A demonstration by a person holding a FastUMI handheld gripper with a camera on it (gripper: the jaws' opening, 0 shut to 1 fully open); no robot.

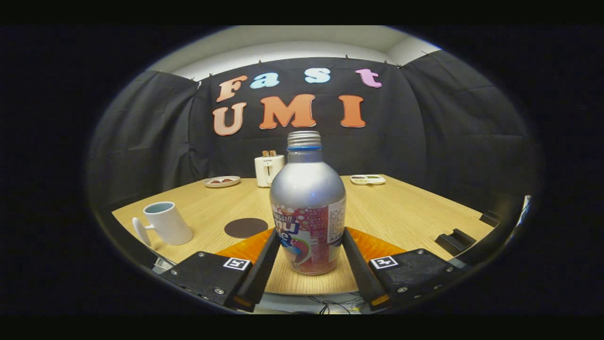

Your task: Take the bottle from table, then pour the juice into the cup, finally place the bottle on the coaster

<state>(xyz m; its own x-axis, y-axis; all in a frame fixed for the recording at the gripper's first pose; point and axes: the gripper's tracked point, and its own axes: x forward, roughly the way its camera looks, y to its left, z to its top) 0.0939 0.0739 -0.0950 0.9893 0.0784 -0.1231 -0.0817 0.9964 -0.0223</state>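
Our tongs [307, 236] clasp the upright aluminium juice bottle [307, 189] on both sides; its label writing is too warped to read.

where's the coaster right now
In the gripper view the dark round coaster lies flat on the table, left of the bottle standing between the jaws, with the white cup further left.

Silver bottle [307, 208] upright, capless; white cup [166, 223], seemingly empty, beside dark coaster [246, 227]
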